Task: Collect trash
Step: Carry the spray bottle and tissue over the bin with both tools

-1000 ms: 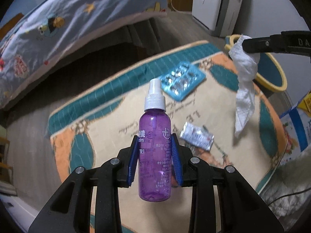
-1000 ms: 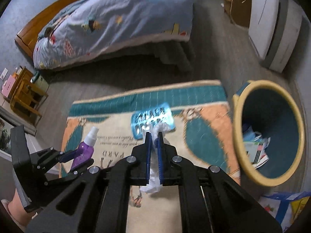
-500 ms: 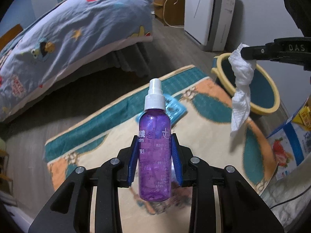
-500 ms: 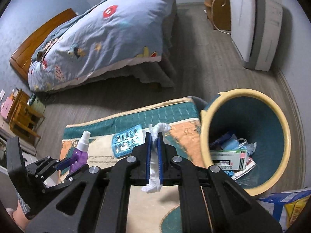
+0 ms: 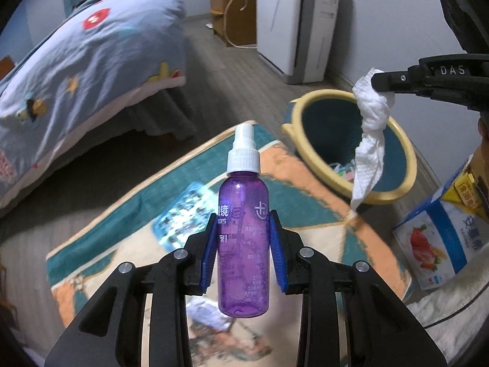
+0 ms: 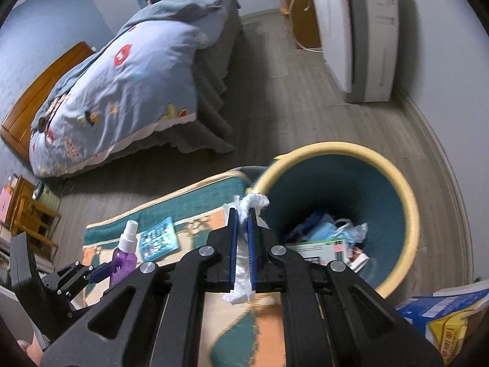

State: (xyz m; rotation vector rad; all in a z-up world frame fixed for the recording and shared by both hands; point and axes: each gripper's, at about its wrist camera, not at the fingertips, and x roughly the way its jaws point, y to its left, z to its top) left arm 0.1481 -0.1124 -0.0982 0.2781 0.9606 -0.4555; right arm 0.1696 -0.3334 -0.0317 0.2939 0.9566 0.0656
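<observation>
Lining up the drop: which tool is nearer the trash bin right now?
Right. The right tool, shut on the paper towel, sits at the trash bin rim. The left tool, holding the purple spray bottle, hangs back over the rug.

A purple spray bottle [image 5: 243, 244] with a white nozzle stands upright at centre frame, clamped at mid-body. A crumpled white paper towel [image 5: 369, 140] hangs twisted at upper right, over the yellow-rimmed teal bin [image 6: 397, 183] (already holding boxes and wrappers). A blue blister pack [image 6: 159, 238] lies flat on the rug.
</observation>
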